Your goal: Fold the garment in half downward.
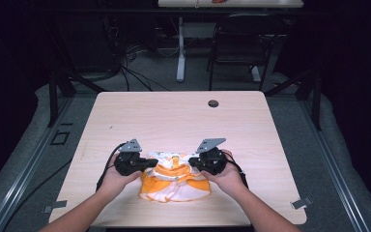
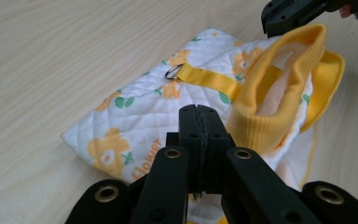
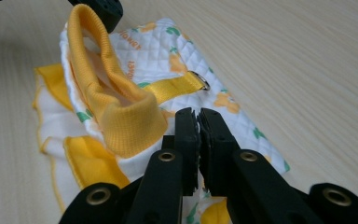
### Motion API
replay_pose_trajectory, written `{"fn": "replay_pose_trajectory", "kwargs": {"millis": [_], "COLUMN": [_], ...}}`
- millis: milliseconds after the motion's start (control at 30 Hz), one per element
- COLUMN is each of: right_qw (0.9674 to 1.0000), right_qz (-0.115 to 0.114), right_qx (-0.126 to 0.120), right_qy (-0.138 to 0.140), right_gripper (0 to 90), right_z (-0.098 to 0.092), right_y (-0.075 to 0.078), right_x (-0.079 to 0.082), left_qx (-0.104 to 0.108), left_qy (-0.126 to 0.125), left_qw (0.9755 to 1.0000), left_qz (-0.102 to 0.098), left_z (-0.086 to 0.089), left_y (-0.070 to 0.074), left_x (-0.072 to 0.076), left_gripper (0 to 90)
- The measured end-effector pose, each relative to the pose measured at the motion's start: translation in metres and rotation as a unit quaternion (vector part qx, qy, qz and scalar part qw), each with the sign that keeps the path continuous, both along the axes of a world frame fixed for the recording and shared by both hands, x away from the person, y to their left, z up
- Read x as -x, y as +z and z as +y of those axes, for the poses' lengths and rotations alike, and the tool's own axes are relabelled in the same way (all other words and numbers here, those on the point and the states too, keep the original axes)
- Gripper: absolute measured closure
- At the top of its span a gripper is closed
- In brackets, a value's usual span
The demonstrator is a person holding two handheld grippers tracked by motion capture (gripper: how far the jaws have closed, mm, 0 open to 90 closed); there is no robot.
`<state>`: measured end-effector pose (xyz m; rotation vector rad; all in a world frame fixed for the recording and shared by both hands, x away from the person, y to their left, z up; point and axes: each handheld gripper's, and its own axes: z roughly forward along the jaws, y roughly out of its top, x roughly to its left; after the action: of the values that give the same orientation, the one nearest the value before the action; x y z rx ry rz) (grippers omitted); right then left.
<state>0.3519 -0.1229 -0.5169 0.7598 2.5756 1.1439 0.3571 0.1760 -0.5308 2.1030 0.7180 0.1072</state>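
Note:
A small quilted white garment [image 1: 174, 182] with orange flowers, a yellow ribbed collar [image 2: 279, 70] and a yellow strap with a metal ring [image 2: 172, 72] lies near the table's front edge. My left gripper [image 1: 150, 163] is at its left side. In the left gripper view the jaws [image 2: 198, 112] are pressed together, and white fabric shows under them, apparently pinched low. My right gripper [image 1: 194, 163] mirrors it at the right side. Its jaws [image 3: 197, 114] are closed just beside the raised collar [image 3: 116, 102], over the quilted cloth [image 3: 182, 51].
The light wooden table [image 1: 174, 116] has a round cable hole [image 1: 213, 103] near its far edge and a metal clamp [image 1: 302, 203] at the front right. Beyond it stand a dark chair [image 1: 236, 43] and a white table leg [image 1: 180, 48].

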Motion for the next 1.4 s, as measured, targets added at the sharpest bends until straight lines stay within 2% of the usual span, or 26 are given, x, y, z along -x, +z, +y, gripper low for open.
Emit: {"fn": "replay_pose_trajectory", "kwargs": {"millis": [267, 400, 500, 567, 700, 833, 900, 1000, 1200, 1400], "right_qw": [0.9998, 0.9996, 0.9998, 0.9996, 0.9987, 0.9981, 0.9978, 0.9973, 0.9966, 0.9963], "right_qz": [0.004, 0.009, 0.004, 0.003, 0.016, 0.028, 0.037, 0.042, 0.056, 0.065], "right_qx": [0.0, 0.004, -0.007, -0.023, -0.042, -0.027, -0.023, 0.001, 0.002, -0.003], "right_qy": [0.017, 0.025, 0.019, 0.015, 0.024, 0.048, 0.051, 0.061, 0.061, 0.055], "right_gripper": [84.4, 83.2, 81.5, 80.5, 78.9, 78.9, 79.4, 79.8, 80.8, 82.0], "right_z": [-0.002, -0.003, -0.002, 0.0, 0.009, 0.017, 0.018, 0.018, 0.015, 0.009], "right_y": [-0.004, -0.007, -0.006, -0.004, -0.005, -0.011, -0.016, -0.023, -0.037, -0.048], "right_x": [0.018, 0.025, 0.028, 0.027, 0.027, 0.031, 0.034, 0.038, 0.047, 0.052], "left_qx": [0.006, -0.005, -0.011, -0.01, -0.012, -0.01, -0.011, -0.011, -0.013, -0.012], "left_qy": [-0.022, -0.038, -0.044, -0.045, -0.048, -0.049, -0.051, -0.052, -0.056, -0.057], "left_qw": [0.9997, 0.9993, 0.9989, 0.9989, 0.9987, 0.9986, 0.9985, 0.9985, 0.9983, 0.998], "left_qz": [0.004, 0.004, 0.005, 0.009, 0.009, 0.014, 0.015, 0.014, 0.011, 0.023], "left_z": [0.0, -0.002, -0.005, -0.006, -0.007, -0.007, -0.006, -0.006, -0.004, 0.001], "left_y": [-0.001, -0.006, -0.01, -0.012, -0.017, -0.022, -0.024, -0.027, -0.032, -0.04], "left_x": [0.018, 0.027, 0.03, 0.032, 0.035, 0.038, 0.04, 0.043, 0.049, 0.053], "left_gripper": [89.6, 89.6, 89.5, 89.4, 89.2, 89.1, 89.1, 89.0, 88.4, 87.6]}}
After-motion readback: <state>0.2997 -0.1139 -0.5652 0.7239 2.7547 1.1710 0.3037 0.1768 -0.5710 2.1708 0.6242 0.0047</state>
